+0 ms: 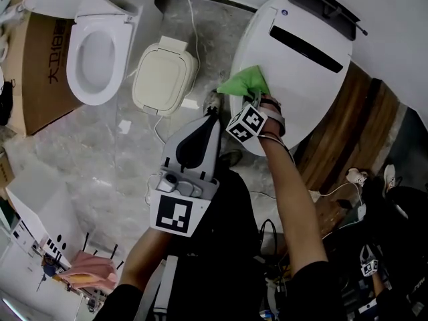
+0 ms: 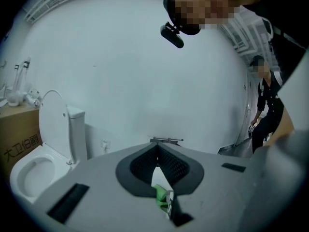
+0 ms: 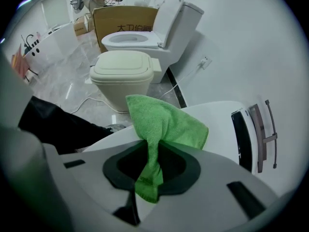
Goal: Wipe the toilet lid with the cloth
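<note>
At the near rim of the closed white toilet lid [image 1: 294, 65], a green cloth [image 3: 164, 120] is seen pinched in the right tool [image 3: 148, 144]. Its jaws are clamped on a gathered fold, and the rest of the fabric is fanned out ahead of the tips over the lid's edge. A short tail of cloth is left hanging back between the jaws. Whether the fabric is pressed flat on the lid cannot be told. The left tool [image 2: 157, 148] is held just off the same rim, above the floor [image 1: 100, 152]. Its jaws are pressed together at the tips with nothing gripped, and it is pointed toward the lid. A sliver of white lid and green cloth is glimpsed through the gap behind its tips. The right tool's marker cube [image 1: 246, 124] is shown close beside the left tool's tip. A bare forearm [image 1: 287, 186] is stretched toward the lid behind the right tool. A black control panel [image 1: 324, 9] is mounted at the far end of the lid, and a long dark slot [image 1: 304, 49] is set just in front of it. Beside the lid, on grey marble, a cream lidded container [image 1: 164, 72] is placed with a white cable trailing near it. Farther from the lid stands a second toilet [image 1: 100, 45] with its cover raised, and a cardboard box [image 1: 37, 65] is set against it. On the lid's opposite side, a strip of wooden boards [image 1: 348, 132] is laid along the floor.
</note>
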Demonstrator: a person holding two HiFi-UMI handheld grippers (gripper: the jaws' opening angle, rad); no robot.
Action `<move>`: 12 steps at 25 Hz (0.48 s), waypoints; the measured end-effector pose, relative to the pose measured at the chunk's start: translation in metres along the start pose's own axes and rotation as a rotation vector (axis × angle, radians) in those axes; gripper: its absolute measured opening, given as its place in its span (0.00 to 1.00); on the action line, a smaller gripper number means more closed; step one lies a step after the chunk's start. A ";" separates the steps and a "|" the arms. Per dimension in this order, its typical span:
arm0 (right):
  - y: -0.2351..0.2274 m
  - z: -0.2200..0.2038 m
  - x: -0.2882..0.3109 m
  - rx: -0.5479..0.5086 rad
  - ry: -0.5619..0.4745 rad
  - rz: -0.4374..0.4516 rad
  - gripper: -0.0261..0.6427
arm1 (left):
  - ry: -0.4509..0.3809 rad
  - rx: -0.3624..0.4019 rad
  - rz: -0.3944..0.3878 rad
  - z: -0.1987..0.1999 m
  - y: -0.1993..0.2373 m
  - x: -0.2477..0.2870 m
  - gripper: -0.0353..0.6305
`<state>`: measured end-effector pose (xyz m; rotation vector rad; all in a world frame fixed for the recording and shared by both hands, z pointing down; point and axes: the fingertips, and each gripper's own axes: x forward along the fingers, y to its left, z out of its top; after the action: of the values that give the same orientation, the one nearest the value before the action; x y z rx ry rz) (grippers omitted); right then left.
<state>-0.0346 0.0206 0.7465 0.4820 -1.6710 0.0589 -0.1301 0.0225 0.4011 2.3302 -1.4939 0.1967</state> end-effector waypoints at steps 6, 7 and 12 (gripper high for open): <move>0.081 -0.044 -0.018 -0.123 0.030 0.024 0.15 | 0.011 0.001 -0.013 -0.018 -0.027 -0.024 0.05; 0.095 -0.054 -0.021 -0.144 0.038 0.032 0.15 | 0.012 0.002 -0.016 -0.020 -0.031 -0.027 0.05; 0.154 -0.109 -0.034 -0.209 0.083 0.074 0.15 | 0.015 0.021 -0.042 -0.028 -0.056 -0.035 0.05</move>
<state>0.0170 0.2044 0.7685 0.2562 -1.5931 -0.0408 -0.0929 0.0838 0.4035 2.3692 -1.4405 0.2194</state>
